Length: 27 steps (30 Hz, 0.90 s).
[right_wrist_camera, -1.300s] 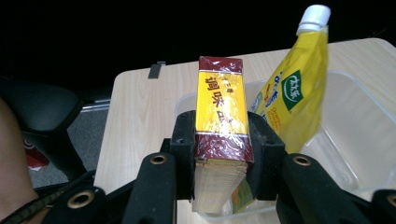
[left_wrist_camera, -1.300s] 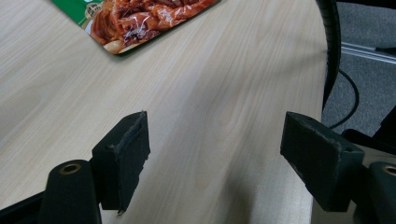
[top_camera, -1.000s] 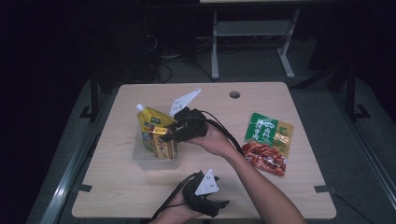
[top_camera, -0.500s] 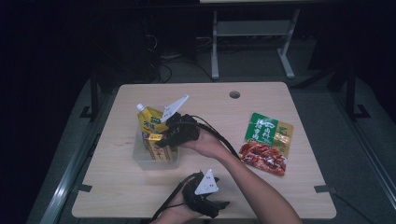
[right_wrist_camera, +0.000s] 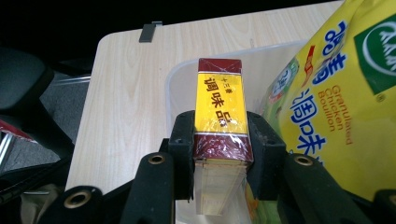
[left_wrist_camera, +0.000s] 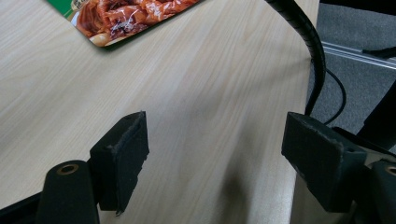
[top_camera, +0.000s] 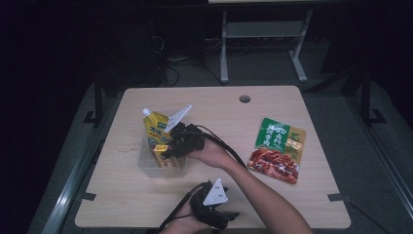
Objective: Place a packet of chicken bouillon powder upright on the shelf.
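Packing job, partway through. Right hand-held gripper (right_wrist_camera: 219, 154) is clamped on the yellow-and-maroon rectangular seasoning box (right_wrist_camera: 219, 116), jaws pressing both long sides, box over the clear plastic bin (top_camera: 148, 165) at about 9 o'clock on the light wood tabletop (top_camera: 234, 117). Box looks not yet released. Yellow granulated chicken bouillon pouch with white cap (top_camera: 157, 131) already stands in the bin, touching the box. Left hand-held gripper (left_wrist_camera: 219, 163) sits idle at 6 o'clock, jaws wide apart, nothing between them. Left to do, I'd judge: green-and-red flat food packet (top_camera: 278, 150), lying at 3 o'clock, well apart from the bin.
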Available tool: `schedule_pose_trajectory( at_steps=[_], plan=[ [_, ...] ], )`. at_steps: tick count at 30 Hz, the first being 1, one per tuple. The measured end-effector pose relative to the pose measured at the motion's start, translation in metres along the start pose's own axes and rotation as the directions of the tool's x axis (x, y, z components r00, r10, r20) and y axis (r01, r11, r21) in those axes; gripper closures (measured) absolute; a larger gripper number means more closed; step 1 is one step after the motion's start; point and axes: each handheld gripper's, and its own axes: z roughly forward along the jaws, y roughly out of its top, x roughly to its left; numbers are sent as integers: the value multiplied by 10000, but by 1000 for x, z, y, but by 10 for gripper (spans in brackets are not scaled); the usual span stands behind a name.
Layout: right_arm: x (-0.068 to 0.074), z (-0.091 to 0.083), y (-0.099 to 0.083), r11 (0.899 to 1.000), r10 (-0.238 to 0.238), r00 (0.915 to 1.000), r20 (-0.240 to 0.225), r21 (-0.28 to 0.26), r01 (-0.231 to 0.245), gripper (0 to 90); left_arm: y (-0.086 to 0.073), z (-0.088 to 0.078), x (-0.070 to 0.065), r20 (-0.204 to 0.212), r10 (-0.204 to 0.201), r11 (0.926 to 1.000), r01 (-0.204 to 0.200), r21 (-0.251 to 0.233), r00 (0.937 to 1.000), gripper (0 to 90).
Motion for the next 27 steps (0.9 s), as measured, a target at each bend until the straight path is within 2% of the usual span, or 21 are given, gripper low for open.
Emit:
schedule_pose_trajectory(
  at_steps=[5,7,10,21,23,26,27],
  plan=[
    [1,7,-2,9995,249,9996,-107,180,-247,643,1,0,-2,-4,10,10000,-10,32,10000,225],
    [2,7,-1,9996,269,9996,-95,70,-268,649,1,-1,-2,11,104,9999,-104,91,9999,226],
    [1,5,-1,9996,270,9996,-91,-7,-270,642,1,0,-2,-5,39,10000,-39,34,10000,226],
    [3,-12,-7,9980,468,9989,-5,-424,-468,578,1,0,-2,-2,61,10000,-61,64,10000,226],
    [4,-17,-9,9966,577,9983,-107,-589,-582,565,2,0,0,6,254,9996,-254,107,9997,226],
    [5,-26,-11,9956,578,9983,-36,-742,-579,561,1,1,0,24,89,9999,-89,140,10000,227],
    [6,-31,-13,9945,671,9977,-21,-808,-670,557,2,1,0,17,174,9997,-174,157,9998,227]
  ],
)
